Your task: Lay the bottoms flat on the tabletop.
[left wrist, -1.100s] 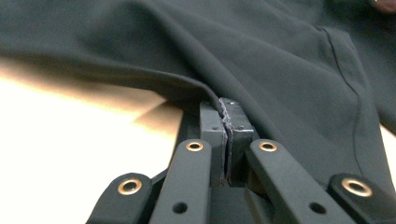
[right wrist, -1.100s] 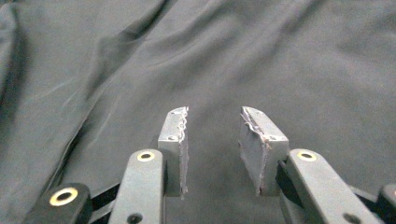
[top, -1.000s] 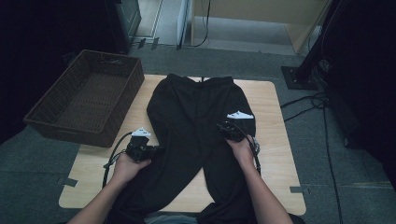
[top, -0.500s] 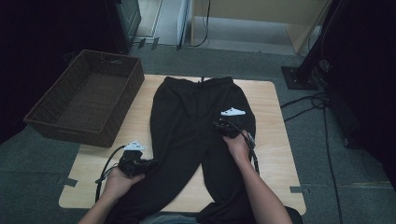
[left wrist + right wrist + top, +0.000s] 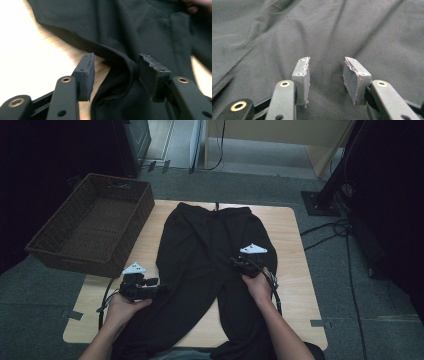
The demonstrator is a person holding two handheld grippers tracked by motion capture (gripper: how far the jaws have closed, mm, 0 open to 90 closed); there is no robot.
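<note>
Black trousers [image 5: 210,250] flat on table [image 5: 295,270], waistband at far edge, legs running toward person. Left claw [image 5: 116,68] at outer hem of left trouser leg, jaws just been opening, now apart; fold of cloth sits between them, pads not pressing. Right claw [image 5: 325,75] over right leg, jaws partly open, nothing gripped, cloth beneath. Basket [image 5: 90,227] off table's left corner.
</note>
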